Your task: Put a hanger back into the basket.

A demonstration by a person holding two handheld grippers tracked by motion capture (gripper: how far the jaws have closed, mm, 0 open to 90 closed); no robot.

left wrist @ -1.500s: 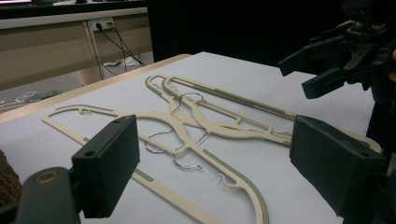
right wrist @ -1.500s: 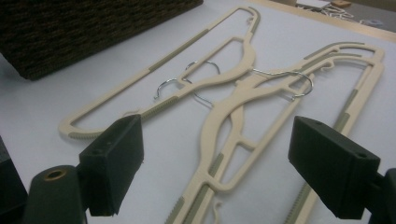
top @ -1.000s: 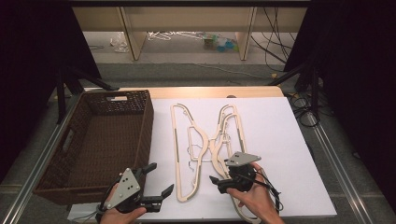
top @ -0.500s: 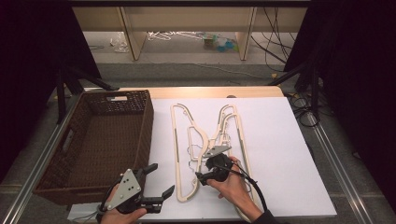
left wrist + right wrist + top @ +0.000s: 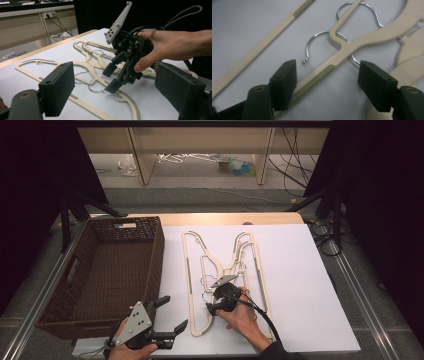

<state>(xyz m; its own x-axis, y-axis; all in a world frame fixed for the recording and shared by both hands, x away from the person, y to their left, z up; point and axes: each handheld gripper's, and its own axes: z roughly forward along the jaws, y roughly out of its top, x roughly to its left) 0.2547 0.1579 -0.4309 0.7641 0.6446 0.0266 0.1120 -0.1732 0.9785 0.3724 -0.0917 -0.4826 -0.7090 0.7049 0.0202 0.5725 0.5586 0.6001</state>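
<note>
Several cream plastic hangers (image 5: 192, 270) with wire hooks lie tangled on the white board (image 5: 300, 285). My right gripper (image 5: 210, 306) is low over them, pointing left. In the right gripper view a ribbed hanger arm (image 5: 367, 37) runs between the jaws of my right gripper (image 5: 329, 85), close to the left pad, with a wide gap to the right pad. A wire hook (image 5: 314, 40) lies just beyond. Its jaws have just been closing and press on nothing. My left gripper (image 5: 172, 312) rests open near the board's front edge, holding nothing. From my left gripper (image 5: 120, 85), the right gripper (image 5: 112, 78) tips down onto the hangers.
A dark wicker basket (image 5: 125, 222) stands at the left, beside the board's left edge. The table's wooden far edge (image 5: 220, 218) runs behind the board. Shelving legs and cables lie on the floor beyond.
My right gripper has moved left across the hangers and sunk toward them, and its jaws have narrowed. The left gripper has stayed where it was.
</note>
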